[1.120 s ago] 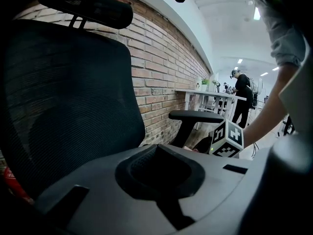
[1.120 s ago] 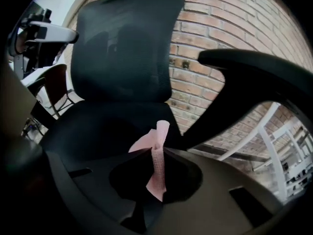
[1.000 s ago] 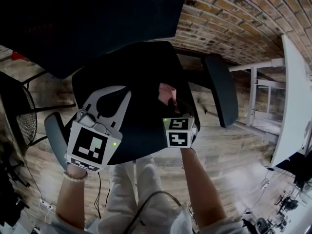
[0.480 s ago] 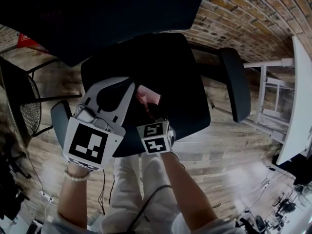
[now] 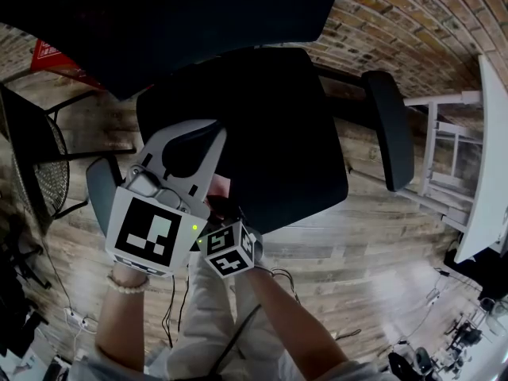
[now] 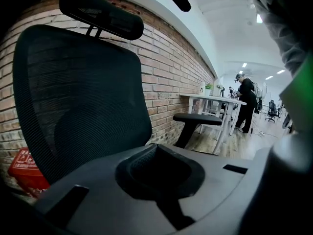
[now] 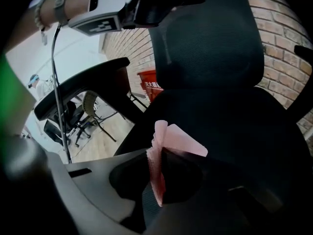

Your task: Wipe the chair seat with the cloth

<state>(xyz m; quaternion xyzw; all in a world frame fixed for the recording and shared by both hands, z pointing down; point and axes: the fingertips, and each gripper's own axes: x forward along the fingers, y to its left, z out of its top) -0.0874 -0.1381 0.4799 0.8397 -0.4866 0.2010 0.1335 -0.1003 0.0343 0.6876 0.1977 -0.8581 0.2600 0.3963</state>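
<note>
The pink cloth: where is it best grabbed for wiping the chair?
I'd take the cloth by its bunched, folded edge, coming from the front of the chair seat: the right gripper is shut there, leaving the flat flap free beyond the jaws.

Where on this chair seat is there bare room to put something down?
The black chair seat is bare from its middle to the right edge, toward the black armrest. Its front-left corner is crowded: left hand-held gripper, right hand-held gripper, pink cloth.
</note>
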